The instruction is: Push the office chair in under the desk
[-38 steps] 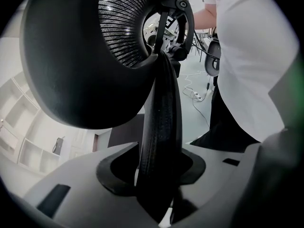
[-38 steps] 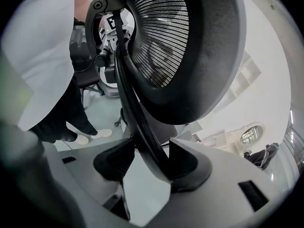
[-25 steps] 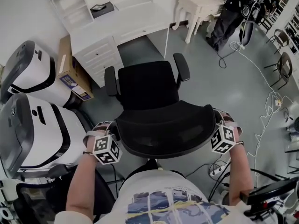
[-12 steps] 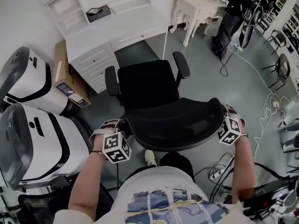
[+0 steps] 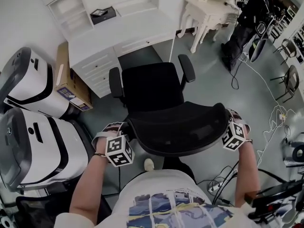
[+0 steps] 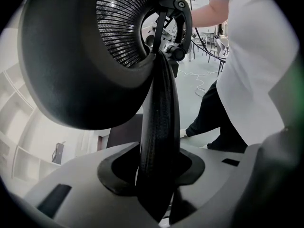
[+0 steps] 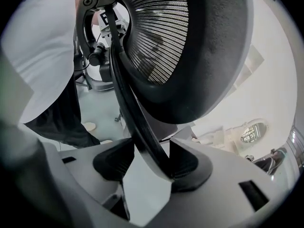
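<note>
A black mesh office chair [image 5: 152, 87] stands on the grey floor, its seat facing the knee gap of the white desk [image 5: 137, 25]. I stand behind its curved backrest [image 5: 178, 132]. My left gripper [image 5: 122, 131] clamps the backrest's left edge. In the left gripper view the black rim [image 6: 161, 108] fills the gap between the pads of the left gripper [image 6: 159, 175]. My right gripper [image 5: 229, 123] sits on the right edge. In the right gripper view the rim [image 7: 128, 103] runs aslant between the jaws of the right gripper [image 7: 147, 163] and bears on the right-hand pad.
Two big white machines [image 5: 33, 84] [image 5: 38, 146] and a cardboard box [image 5: 66, 77] line the left side. A white side table [image 5: 209, 6] stands right of the desk. Cables [image 5: 270, 113] and a power strip [image 5: 216, 186] lie on the floor at right.
The chair has rolled forward toward the desk with both grippers moving along on its backrest. My shoe now shows under the backrest.
</note>
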The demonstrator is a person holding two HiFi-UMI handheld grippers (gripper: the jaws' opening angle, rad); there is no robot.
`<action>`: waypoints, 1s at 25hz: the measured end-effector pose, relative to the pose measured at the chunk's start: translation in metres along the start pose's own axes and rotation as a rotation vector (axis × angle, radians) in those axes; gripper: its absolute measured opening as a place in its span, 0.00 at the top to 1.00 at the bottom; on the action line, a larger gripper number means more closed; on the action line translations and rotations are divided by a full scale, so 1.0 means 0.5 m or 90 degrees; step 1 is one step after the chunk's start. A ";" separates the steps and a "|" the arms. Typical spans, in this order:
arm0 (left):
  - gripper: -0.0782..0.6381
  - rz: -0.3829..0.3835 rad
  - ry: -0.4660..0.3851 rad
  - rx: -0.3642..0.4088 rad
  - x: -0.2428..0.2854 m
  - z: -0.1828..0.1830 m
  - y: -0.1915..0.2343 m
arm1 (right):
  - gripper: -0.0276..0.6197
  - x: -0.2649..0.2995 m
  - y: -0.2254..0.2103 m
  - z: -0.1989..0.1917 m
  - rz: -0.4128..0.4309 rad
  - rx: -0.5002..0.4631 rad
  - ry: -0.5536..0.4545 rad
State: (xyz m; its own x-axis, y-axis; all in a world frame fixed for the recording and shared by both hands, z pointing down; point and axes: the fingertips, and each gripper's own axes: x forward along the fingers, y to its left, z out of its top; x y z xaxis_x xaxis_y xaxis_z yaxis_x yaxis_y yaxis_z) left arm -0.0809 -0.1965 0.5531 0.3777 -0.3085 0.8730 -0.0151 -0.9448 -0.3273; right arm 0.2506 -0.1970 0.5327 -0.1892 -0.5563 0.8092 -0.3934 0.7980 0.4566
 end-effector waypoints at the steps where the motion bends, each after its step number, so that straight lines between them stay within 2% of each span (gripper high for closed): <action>1: 0.67 0.000 0.001 -0.003 0.005 0.004 0.007 | 0.58 0.005 -0.011 -0.002 0.002 -0.003 -0.002; 17: 0.69 0.014 0.019 -0.040 0.090 0.079 0.124 | 0.58 0.100 -0.201 -0.047 0.023 -0.057 -0.025; 25: 0.70 0.015 0.030 -0.059 0.119 0.103 0.163 | 0.58 0.137 -0.269 -0.060 0.028 -0.075 -0.041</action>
State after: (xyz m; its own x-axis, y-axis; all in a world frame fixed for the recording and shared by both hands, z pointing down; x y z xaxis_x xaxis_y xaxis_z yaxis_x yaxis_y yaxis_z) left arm -0.0117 -0.2862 0.5598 0.3329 -0.3336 0.8820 -0.1093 -0.9427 -0.3153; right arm 0.3173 -0.3353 0.5379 -0.2623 -0.5314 0.8055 -0.2757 0.8412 0.4651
